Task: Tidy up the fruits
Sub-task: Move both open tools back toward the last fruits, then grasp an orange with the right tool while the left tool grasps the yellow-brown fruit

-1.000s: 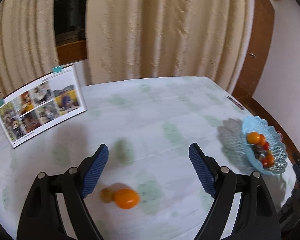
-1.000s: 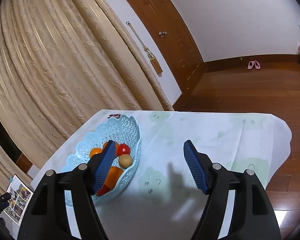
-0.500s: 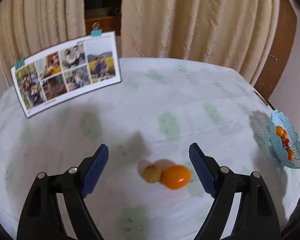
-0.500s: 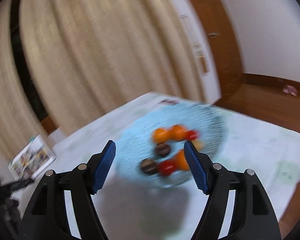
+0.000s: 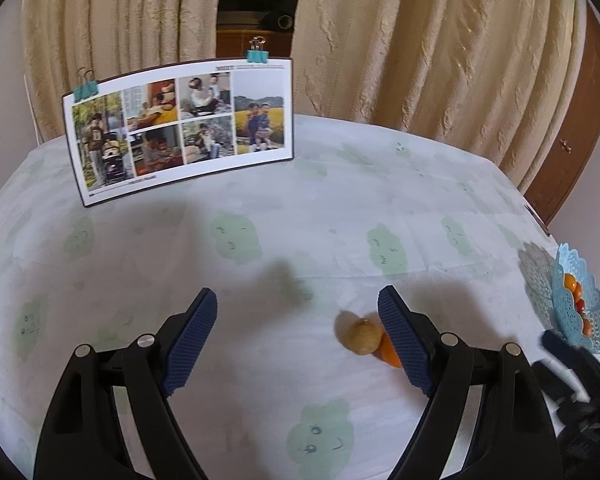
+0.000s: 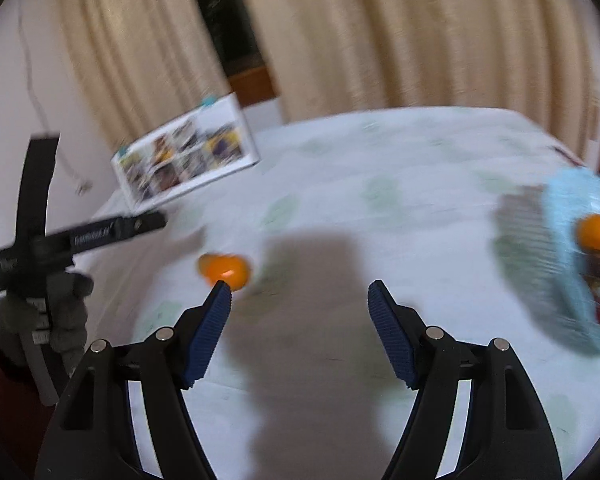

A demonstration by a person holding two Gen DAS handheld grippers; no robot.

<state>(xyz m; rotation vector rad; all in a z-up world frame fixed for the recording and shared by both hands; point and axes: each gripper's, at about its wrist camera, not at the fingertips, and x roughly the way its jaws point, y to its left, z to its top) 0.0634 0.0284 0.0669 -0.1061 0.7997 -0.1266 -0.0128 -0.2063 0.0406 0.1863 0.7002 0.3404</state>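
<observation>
A small tan fruit (image 5: 362, 336) and an orange fruit (image 5: 388, 354) lie touching on the white tablecloth (image 5: 300, 216), next to the right finger of my open, empty left gripper (image 5: 298, 340). The orange fruit is partly hidden behind that finger. A light blue lattice basket (image 5: 578, 304) with several fruits stands at the table's right edge. In the blurred right wrist view my open, empty right gripper (image 6: 300, 320) hangs above the cloth, the orange fruit (image 6: 224, 269) beyond its left fingertip, the basket (image 6: 568, 248) to the right.
A photo board (image 5: 180, 130) held by clips stands at the back left of the table, also in the right wrist view (image 6: 186, 160). Curtains hang behind the table. The hand-held left gripper (image 6: 60, 240) shows at the left of the right wrist view.
Both grippers have swung left. In the left view the fruits slid right, beside the right finger. In the right view the basket went from centre to the right edge and the orange fruit appeared.
</observation>
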